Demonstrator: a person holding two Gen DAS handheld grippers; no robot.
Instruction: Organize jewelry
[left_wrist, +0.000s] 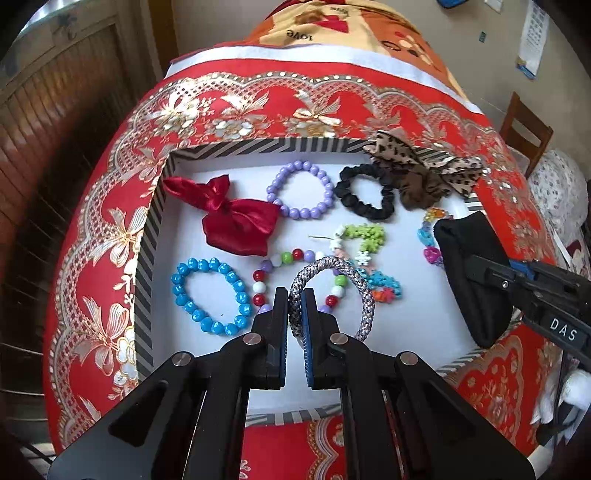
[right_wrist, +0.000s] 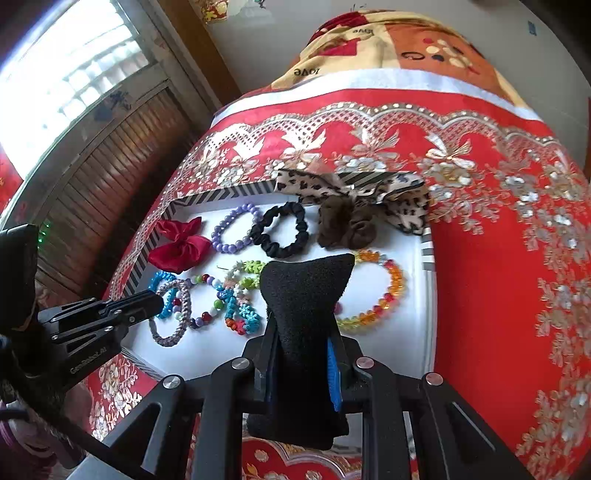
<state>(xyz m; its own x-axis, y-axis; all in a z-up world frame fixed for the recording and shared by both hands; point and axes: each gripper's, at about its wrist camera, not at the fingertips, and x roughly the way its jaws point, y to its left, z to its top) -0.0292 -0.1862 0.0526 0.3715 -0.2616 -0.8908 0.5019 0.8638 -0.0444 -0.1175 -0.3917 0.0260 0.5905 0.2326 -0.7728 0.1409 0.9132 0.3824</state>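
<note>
The left gripper (left_wrist: 294, 308) pinches the braided grey bracelet (left_wrist: 332, 295) by its near arc, above the white tray (left_wrist: 406, 332). It looks light and floppy (1 narrow pinch suffices). The right gripper (right_wrist: 303, 332) clamps a soft black pouch (right_wrist: 303, 314).

The tabletop is covered with a red flowered cloth (left_wrist: 110, 229); a striped-edge white tray (left_wrist: 151, 236) lies on it, near the left edge.
</note>
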